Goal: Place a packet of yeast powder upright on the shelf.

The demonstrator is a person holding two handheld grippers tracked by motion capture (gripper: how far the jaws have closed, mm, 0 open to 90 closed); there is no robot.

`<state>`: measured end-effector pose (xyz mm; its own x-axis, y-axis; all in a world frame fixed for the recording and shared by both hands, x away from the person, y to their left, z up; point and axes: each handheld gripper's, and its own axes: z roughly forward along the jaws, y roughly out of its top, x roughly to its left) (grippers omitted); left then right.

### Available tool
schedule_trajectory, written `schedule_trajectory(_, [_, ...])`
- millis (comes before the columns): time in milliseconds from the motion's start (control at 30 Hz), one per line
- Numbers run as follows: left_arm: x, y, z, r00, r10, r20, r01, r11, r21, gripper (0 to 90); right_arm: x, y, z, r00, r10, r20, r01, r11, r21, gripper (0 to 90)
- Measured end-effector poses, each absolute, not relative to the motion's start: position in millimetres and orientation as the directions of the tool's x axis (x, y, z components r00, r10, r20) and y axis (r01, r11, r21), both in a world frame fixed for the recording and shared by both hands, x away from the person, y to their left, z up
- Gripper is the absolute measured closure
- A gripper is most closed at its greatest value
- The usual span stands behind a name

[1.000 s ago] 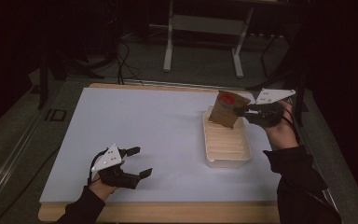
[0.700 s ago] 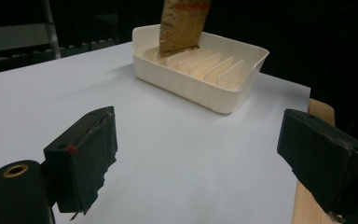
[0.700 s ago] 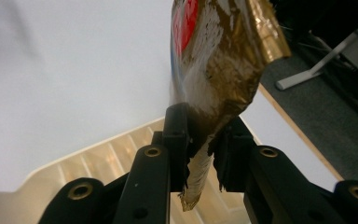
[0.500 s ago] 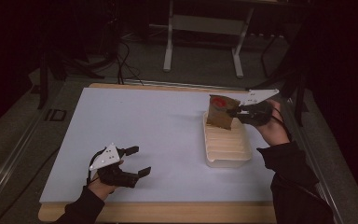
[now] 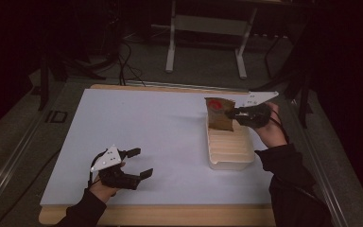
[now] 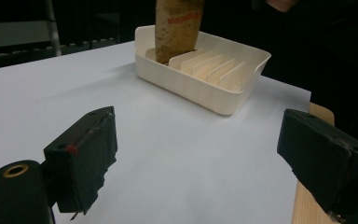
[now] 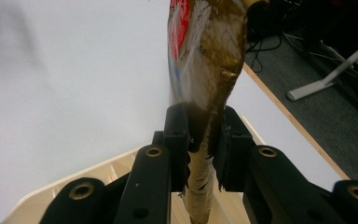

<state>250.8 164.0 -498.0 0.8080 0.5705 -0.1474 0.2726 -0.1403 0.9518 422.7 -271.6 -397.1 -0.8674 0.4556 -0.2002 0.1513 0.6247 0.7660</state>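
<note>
A brown packet with a red label (image 5: 219, 113) stands upright at the far end of a cream slotted tray (image 5: 229, 146), its lower edge down among the dividers. My right gripper (image 5: 234, 114) is shut on the packet's edge; in the right gripper view both black jaws pinch the crinkled packet (image 7: 205, 70) just above the tray rim (image 7: 74, 179). My left gripper (image 5: 142, 163) rests open on the white table sheet at the near left with nothing between its jaws. In the left gripper view the tray (image 6: 200, 77) and the packet (image 6: 177, 28) stand farther off.
A white sheet (image 5: 146, 123) covers the wooden table, whose bare edge (image 5: 170, 215) shows at the front. A metal stand (image 5: 205, 28) and cables lie on the dark floor beyond the table.
My right gripper has lowered the packet and shifted it slightly left, into the tray's far end. The left gripper has stayed put.
</note>
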Motion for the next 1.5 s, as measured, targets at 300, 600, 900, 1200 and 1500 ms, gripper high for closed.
schedule_trajectory(300, [251, 165, -498, 0.806, 0.572, -0.156, 0.278, -0.132, 0.951, 12.8, 429, -282, -420, -0.859, 0.499, -0.114, 0.224, 0.566, 0.793, 77.4])
schedule_trajectory(600, [251, 163, -499, 0.809, 0.567, -0.154, 0.278, -0.138, 0.951, 12.8, 434, -283, -439, -0.852, 0.515, -0.09, 0.269, 0.579, 0.769, 77.5])
schedule_trajectory(900, [251, 163, -499, 0.81, 0.566, -0.155, 0.277, -0.136, 0.951, 12.8, 433, -283, -438, -0.833, 0.547, -0.085, 0.295, 0.569, 0.768, 73.1])
schedule_trajectory(1200, [251, 162, -499, 0.811, 0.564, -0.153, 0.279, -0.143, 0.95, 12.8, 424, -290, -418, -0.755, 0.651, -0.075, 0.331, 0.477, 0.814, 49.3])
schedule_trajectory(1500, [251, 161, -499, 0.813, 0.561, -0.155, 0.279, -0.143, 0.949, 12.8, 410, -296, -388, -0.745, 0.663, -0.064, 0.295, 0.415, 0.86, 44.2])
